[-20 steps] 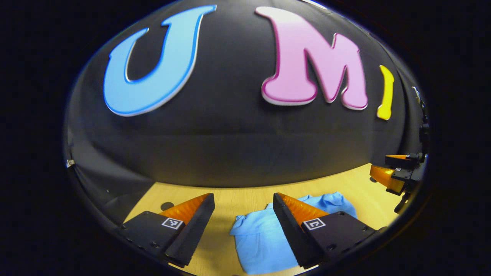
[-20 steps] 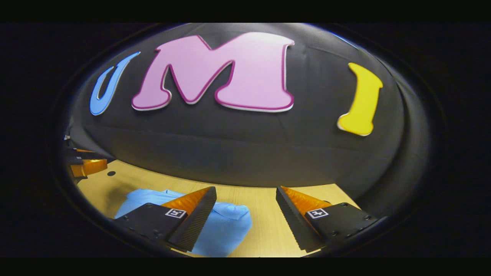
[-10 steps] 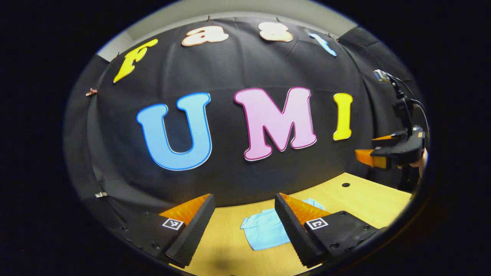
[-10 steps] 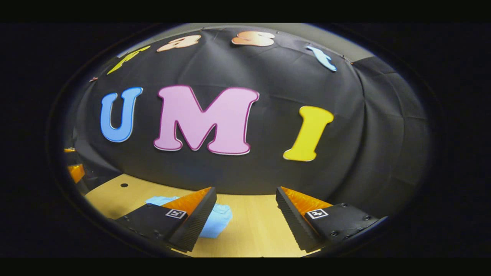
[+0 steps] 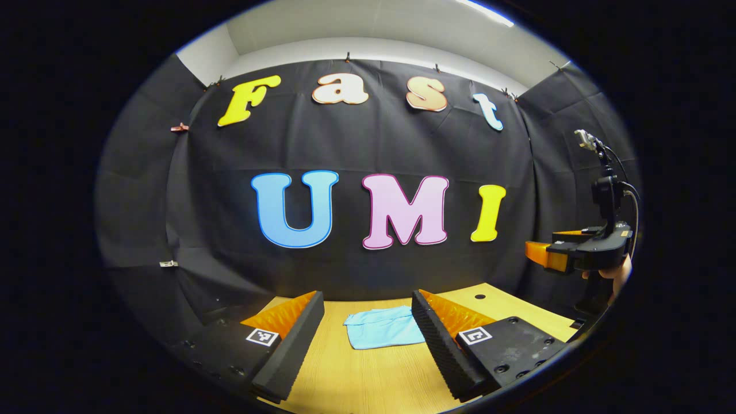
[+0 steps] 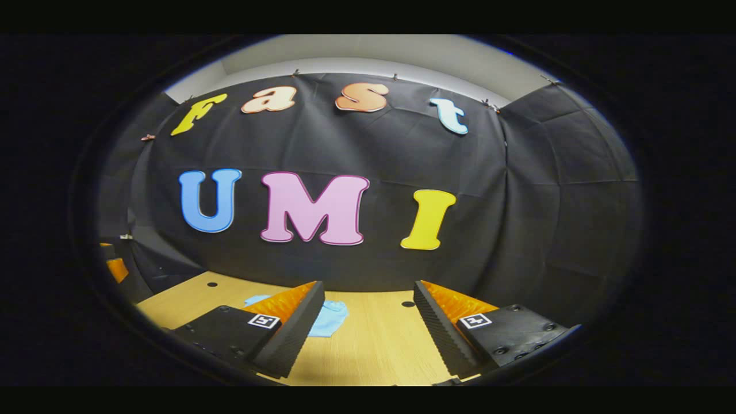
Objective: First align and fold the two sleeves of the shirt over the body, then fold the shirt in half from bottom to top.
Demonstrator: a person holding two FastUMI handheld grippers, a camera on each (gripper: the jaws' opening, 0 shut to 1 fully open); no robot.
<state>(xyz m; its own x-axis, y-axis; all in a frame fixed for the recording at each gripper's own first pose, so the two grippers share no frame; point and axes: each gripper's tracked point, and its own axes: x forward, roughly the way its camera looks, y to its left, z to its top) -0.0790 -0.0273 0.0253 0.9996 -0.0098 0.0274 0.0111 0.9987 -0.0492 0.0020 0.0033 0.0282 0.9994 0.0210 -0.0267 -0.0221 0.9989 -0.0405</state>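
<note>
The light blue shirt point(image 5: 384, 334) lies folded into a small, flat, roughly rectangular bundle on the wooden tabletop point(image 5: 368, 379), near the far edge by the wall.

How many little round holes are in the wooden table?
2 show. In the right gripper view, one dark round hole sits at the light wooden table's far left and another between the right gripper's fingers. The folded light blue shirt or the fingers may hide more.

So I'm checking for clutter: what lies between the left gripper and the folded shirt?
Only bare wooden table: in the left gripper view, nothing sits between the open left gripper and the folded blue shirt.
</note>
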